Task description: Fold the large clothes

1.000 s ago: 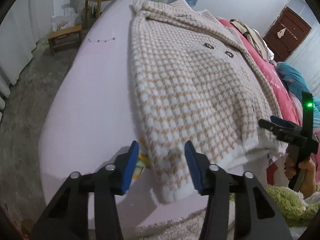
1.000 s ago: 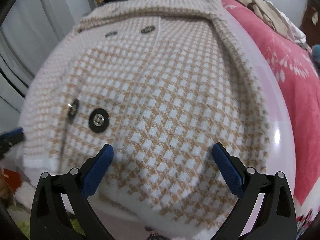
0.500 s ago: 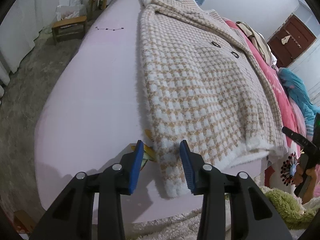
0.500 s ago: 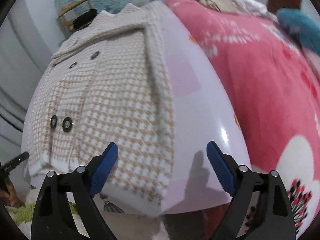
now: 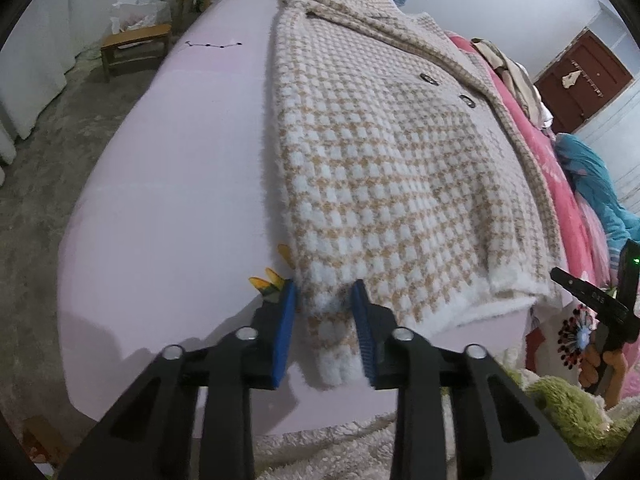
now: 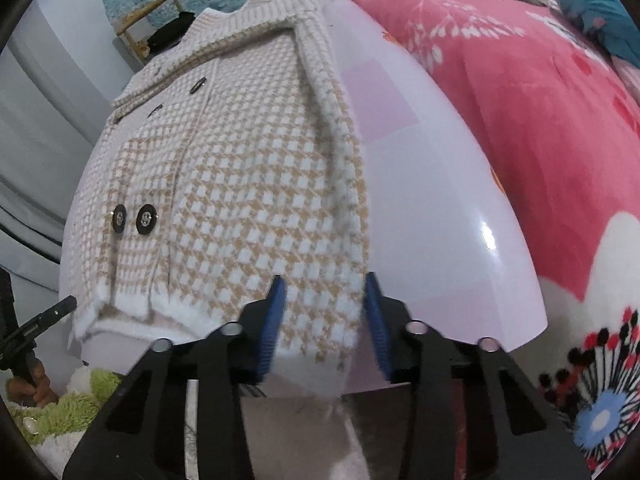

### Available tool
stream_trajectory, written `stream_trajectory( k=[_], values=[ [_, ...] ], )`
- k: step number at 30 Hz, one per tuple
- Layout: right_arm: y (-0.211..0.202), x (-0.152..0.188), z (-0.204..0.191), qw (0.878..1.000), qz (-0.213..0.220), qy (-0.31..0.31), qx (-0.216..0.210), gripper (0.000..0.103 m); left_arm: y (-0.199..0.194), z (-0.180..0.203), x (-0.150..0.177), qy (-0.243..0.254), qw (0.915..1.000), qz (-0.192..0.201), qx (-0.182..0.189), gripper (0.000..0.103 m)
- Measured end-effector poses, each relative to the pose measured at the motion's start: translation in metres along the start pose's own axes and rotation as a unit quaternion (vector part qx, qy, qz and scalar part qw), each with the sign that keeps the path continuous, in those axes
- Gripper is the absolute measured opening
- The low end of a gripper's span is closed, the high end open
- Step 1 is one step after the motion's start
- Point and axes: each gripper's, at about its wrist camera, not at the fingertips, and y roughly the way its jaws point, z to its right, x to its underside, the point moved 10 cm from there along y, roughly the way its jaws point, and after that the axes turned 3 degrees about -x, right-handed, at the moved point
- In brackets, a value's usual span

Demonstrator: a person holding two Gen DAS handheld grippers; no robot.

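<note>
The left hand-held gripper (image 5: pixel 324 316) is right at the near edge of the bed (image 5: pixel 168 184), at the bottom left corner of the coat (image 5: pixel 384 168). Its blue fingers (image 5: pixel 285 328) are closing in, and the fluffy corner of the coat sits between them. The pads look close to the cloth on both sides, but I cannot tell if they are squeezing it yet.

The right hand-held gripper (image 6: pixel 324 320) is at the coat's other bottom corner. Its fingers are closing too, with the white hem between them. A small gap shows beside the right finger, so it has not pinched the cloth yet.

The coat is big, soft and checked in tan and white. It lies flat on the bed's pale purple cover, buttons (image 6: pixel 145 219) up, with its hem hanging a little over the near edge. Its collar (image 5: pixel 360 4) is at the far end of the bed. Beside the coat, on its right, lies a pink flowery blanket (image 6: pixel 520 112).

This looks like the grab step: both bottom corners are being caught so the coat can be folded. Next, I think both grippers need to pinch tight, lift the hem together, and carry it away toward the collar. They should move at the same speed, or the coat will go crooked. The thick fluffy cloth could slip out if the pinch is too shallow.
</note>
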Motion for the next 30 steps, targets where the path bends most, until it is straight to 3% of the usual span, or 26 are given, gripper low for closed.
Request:
stream_trajectory(
  k=[5, 9, 13, 16, 19, 21, 30],
  values=[
    [-0.002, 0.001, 0.001, 1.0, -0.005, -0.013, 0.005, 0.006, -0.006, 0.006, -0.002, 0.025, 0.9994, 0.016, -0.017, 0.008],
    [-0.023, -0.01, -0.003, 0.999, 0.019, -0.027, 0.009, 0.005, -0.029, 0.01, -0.008, 0.048, 0.9975, 0.047, -0.024, 0.007],
    [-0.066, -0.03, -0.009, 0.997, 0.069, -0.017, -0.013, 0.004, -0.069, 0.015, -0.023, 0.068, 0.993, 0.091, -0.03, 0.006],
    [-0.067, -0.029, -0.01, 0.997, 0.07, -0.024, -0.002, 0.004, -0.061, 0.012, -0.02, 0.087, 0.9917, 0.08, -0.051, 0.006],
    [-0.034, -0.008, 0.012, 1.0, 0.017, 0.011, -0.01, 0.004, -0.025, 0.002, -0.001, 0.093, 0.9927, 0.032, -0.07, 0.006],
    [-0.03, -0.004, 0.019, 0.999, 0.009, 0.033, -0.019, 0.004, -0.025, 0.001, -0.002, 0.084, 0.9942, 0.032, -0.059, 0.006],
    [-0.068, -0.055, -0.001, 0.992, 0.065, 0.055, -0.093, 0.005, -0.066, 0.019, -0.046, 0.062, 0.9948, 0.081, -0.002, 0.006]
  ],
)
